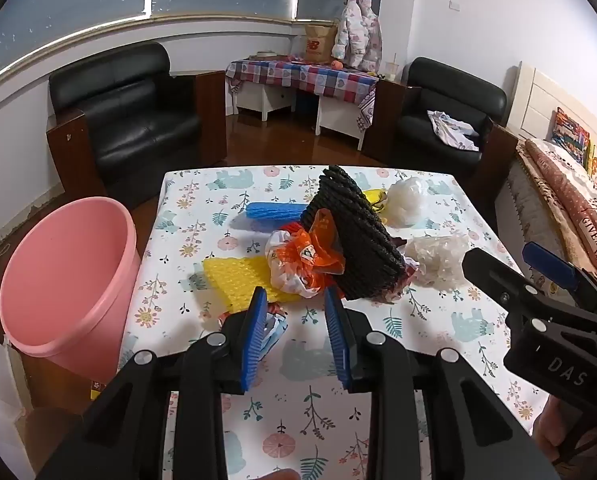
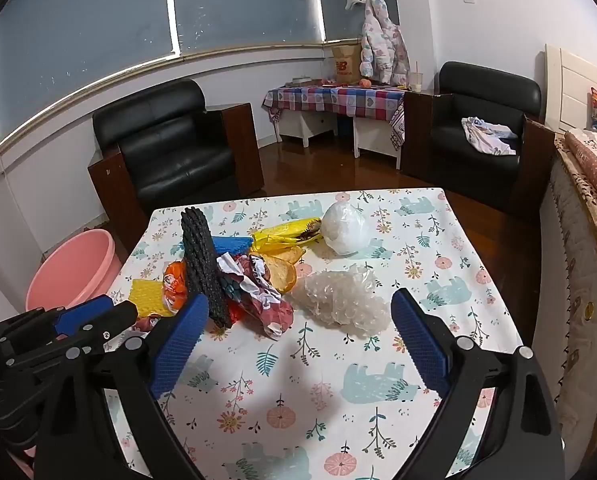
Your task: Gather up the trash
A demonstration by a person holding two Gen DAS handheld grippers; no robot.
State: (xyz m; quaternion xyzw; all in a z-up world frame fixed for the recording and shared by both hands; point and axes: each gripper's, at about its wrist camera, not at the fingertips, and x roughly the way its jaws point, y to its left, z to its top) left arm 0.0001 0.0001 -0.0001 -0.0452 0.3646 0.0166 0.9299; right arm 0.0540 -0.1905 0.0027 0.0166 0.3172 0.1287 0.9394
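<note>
A heap of trash lies mid-table on the floral cloth (image 1: 298,400): a black foam mesh slab (image 1: 354,240) standing on edge, an orange-and-white plastic bag (image 1: 302,260), a yellow foam net (image 1: 234,276), a blue foam net (image 1: 274,212), clear bubble wrap (image 1: 438,256) and a white bag ball (image 1: 408,196). My left gripper (image 1: 295,294) is open just short of the orange bag, with a small crumpled wrapper (image 1: 274,322) lying by its left pad. My right gripper (image 2: 300,298) stands wide open in front of the bubble wrap (image 2: 342,300) and a red patterned wrapper (image 2: 258,292).
A pink bin (image 1: 66,280) stands on the floor off the table's left edge. Two black armchairs (image 1: 138,120) (image 1: 450,112) and a side table with a checked cloth (image 1: 298,76) are beyond. A bed (image 1: 570,184) runs along the right.
</note>
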